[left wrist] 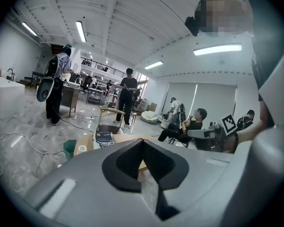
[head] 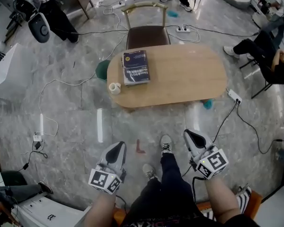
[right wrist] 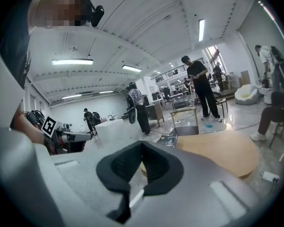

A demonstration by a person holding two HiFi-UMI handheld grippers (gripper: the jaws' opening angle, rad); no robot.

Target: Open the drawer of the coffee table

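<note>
**Left tongs [head: 117, 146] and right tongs [head: 191, 135] pressed together, we face the counter [head: 184, 74] at 12 o'clock.**
We cannot see its drawer; shut tongs may skid off and jolt the cup [head: 114, 87].

A book [head: 136, 66] is laid on the left part of the coffee table [head: 184, 77]. A cup [head: 114, 87] is set at the table's left end, just in front of the book. A chair [head: 146, 34] is placed right behind the table, on the book's side. A bin [head: 102, 70] is found on the floor just left of the table. The left gripper [head: 117, 148] and the right gripper [head: 191, 136] are held well in front of the table, with the person's shoes [head: 166, 144] between them.
</note>
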